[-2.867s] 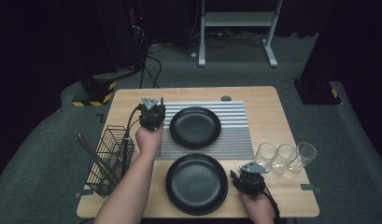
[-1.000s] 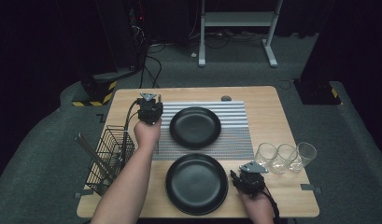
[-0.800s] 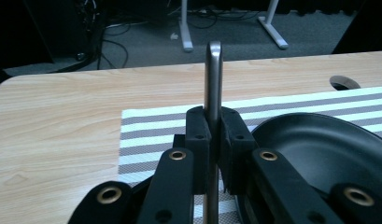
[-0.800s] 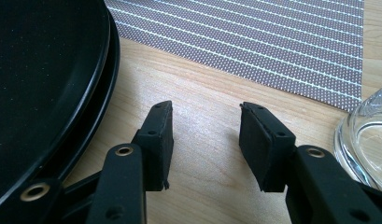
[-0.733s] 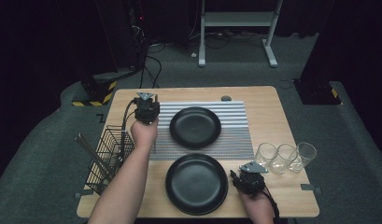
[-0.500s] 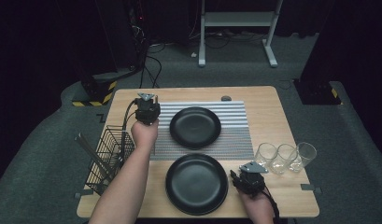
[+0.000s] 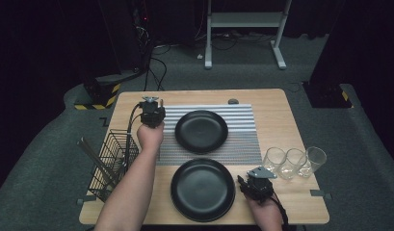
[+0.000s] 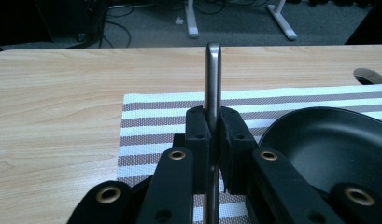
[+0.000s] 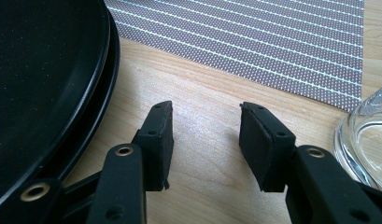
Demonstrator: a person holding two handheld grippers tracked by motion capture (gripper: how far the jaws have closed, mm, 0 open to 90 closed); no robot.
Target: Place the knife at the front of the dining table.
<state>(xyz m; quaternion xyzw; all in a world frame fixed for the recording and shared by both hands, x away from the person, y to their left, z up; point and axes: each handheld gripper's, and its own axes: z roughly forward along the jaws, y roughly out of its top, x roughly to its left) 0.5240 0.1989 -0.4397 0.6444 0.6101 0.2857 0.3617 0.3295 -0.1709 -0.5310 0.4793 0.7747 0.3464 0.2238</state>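
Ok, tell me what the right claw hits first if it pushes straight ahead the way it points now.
Probably nothing solid. The right claw, open, points across bare table toward the near edge of the striped placemat. The black plate lies to one side and a glass to the other, both seemingly outside its line, though depth is uncertain.

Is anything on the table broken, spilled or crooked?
Nothing stands out. Both black plates, the one on the striped placemat at and the nearer one, look whole, and the three glasses stand upright in a row. The left gripper holds a metal utensil handle straight up.
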